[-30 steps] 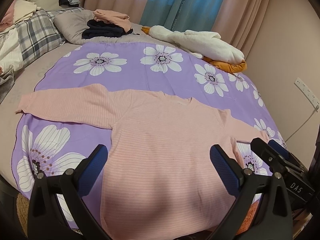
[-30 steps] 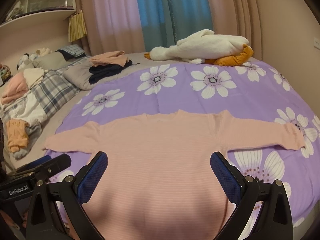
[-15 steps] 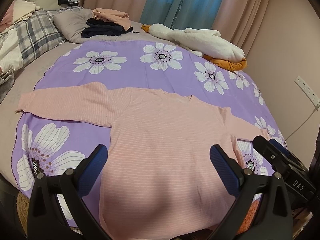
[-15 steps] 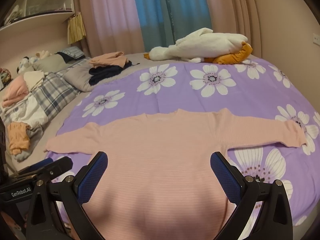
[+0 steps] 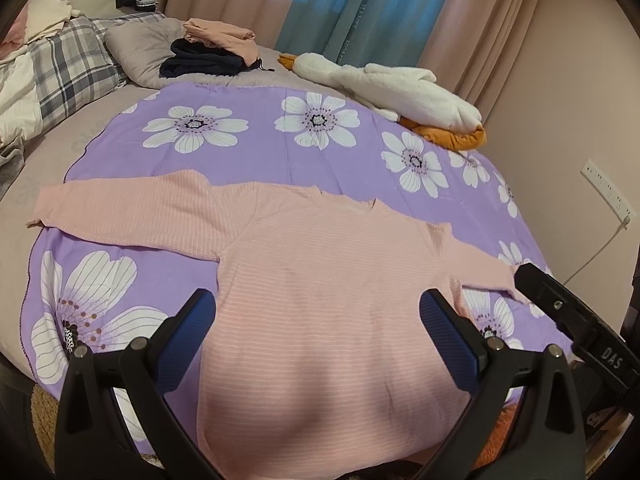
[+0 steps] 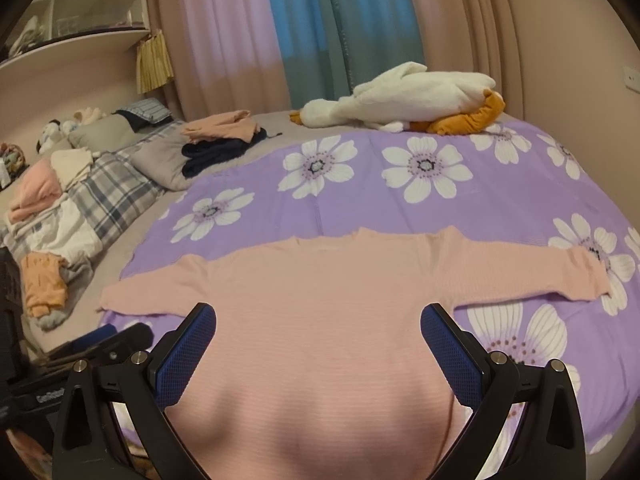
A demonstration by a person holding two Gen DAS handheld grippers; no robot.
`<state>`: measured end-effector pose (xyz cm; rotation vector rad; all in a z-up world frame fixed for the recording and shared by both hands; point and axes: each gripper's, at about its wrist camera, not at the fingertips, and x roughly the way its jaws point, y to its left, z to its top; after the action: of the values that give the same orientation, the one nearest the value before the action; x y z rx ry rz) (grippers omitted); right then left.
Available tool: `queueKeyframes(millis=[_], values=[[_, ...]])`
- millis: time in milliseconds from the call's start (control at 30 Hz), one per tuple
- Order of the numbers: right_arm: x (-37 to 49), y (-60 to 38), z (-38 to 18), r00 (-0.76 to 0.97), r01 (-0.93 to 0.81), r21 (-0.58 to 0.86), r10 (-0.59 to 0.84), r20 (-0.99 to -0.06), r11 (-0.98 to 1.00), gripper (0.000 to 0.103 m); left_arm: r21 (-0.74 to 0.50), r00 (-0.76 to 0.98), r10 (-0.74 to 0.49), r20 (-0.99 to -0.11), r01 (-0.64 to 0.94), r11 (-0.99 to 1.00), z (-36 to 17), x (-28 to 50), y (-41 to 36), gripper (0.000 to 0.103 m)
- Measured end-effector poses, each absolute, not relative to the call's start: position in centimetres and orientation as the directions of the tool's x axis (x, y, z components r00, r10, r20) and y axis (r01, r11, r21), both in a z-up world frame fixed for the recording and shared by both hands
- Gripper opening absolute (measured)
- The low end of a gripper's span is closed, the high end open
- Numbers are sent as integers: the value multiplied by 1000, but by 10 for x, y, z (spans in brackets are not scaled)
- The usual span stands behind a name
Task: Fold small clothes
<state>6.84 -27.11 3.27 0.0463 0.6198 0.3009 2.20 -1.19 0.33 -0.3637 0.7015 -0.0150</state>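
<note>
I held my left gripper (image 5: 316, 316) and right gripper (image 6: 318, 330), jaws wide apart and empty, above the pink ribbed long-sleeved top (image 5: 320, 280), spread flat mid-frame on the purple flowered bedsheet (image 5: 260, 152), presumably for folding.

Dim, warm light (soft shadows below); heavy fisheye bending, dark corners.

plush goose (image 5: 400, 88), plaid blanket (image 5: 68, 68), curtains (image 6: 304, 32)

ribbed knit sweater (image 5: 328, 280), smooth printed sheet (image 5: 280, 148)
</note>
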Motion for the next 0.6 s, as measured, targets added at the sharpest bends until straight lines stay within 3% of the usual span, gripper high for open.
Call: queueKeyframes(millis=[367,600], values=[[86,-272,40,764,-301,188,355,-539,935,102,-310,756,-104,-646,-136,941,6,30,-10,102],[114,-297,50,728,-331,336,465,-504,882,100,-311,753,-87,-652,-161,937,6,48,-6,101]])
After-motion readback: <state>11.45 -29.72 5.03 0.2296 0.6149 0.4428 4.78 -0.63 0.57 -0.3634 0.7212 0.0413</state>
